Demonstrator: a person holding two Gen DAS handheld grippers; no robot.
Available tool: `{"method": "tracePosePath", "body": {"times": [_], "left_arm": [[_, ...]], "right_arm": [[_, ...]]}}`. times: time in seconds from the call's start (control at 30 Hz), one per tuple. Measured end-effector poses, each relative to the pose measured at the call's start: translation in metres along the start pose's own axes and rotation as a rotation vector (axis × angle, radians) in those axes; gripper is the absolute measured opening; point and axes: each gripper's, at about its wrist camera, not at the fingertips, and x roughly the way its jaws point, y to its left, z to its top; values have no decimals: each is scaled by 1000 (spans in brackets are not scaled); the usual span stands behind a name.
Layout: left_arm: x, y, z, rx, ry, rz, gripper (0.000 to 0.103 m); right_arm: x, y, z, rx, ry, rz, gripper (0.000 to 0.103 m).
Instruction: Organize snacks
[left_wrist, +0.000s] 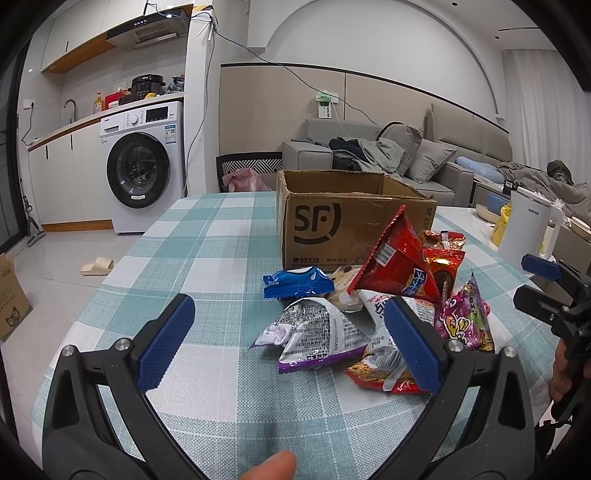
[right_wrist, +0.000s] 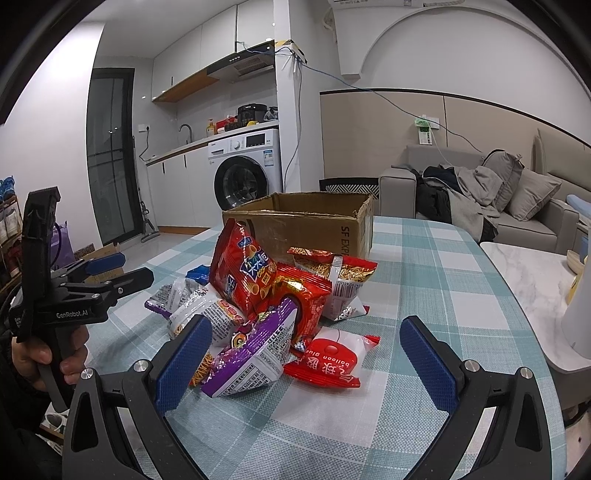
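A heap of snack packets is piled on the checked tablecloth, and just behind it, at twelve o'clock, an open cardboard box is set, apparently the place meant for them. In the heap a tall red packet is propped upright against its neighbours, a purple-and-white packet is lying nearest the right wrist camera, and a blue packet is lying at the left edge. Nothing seems to be packed yet, so the step in hand is judged to be the first pick. The left gripper is spread wide and empty, with a silver-and-purple packet between its fingers. The right gripper is likewise wide open and holds nothing. A packet must be closed on and lifted clear over the box wall. A white kettle is standing at two o'clock, well apart; the overlapping packets may be dragged along.
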Motion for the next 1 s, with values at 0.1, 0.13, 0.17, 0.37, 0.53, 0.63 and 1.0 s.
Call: {"method": "tracePosePath", "body": {"times": [0.1,0.13,0.17,0.37,0.53,0.63,1.0], "left_arm": [[0,0,0,-1,2,0,102],[0,0,0,-1,3,-1,102],[0,0,0,-2,4,-1,102],[0,1,-1,5,13,-6,102],[3,0,0,7,22,-8,102],[4,-1,2,18,26,3,102],[9,-5,14,36,90,-34,102]], "right_arm": [[1,0,0,1,5,-6,103],[2,0,0,0,9,-8,103],[3,0,0,-1,11,-10,103],[8,2,0,-12,32,-21,103],[11,2,-1,-12,45,-27,103],[13,2,-1,-12,57,-32,103],[34,-5,2,11,197,-31,103]]}}
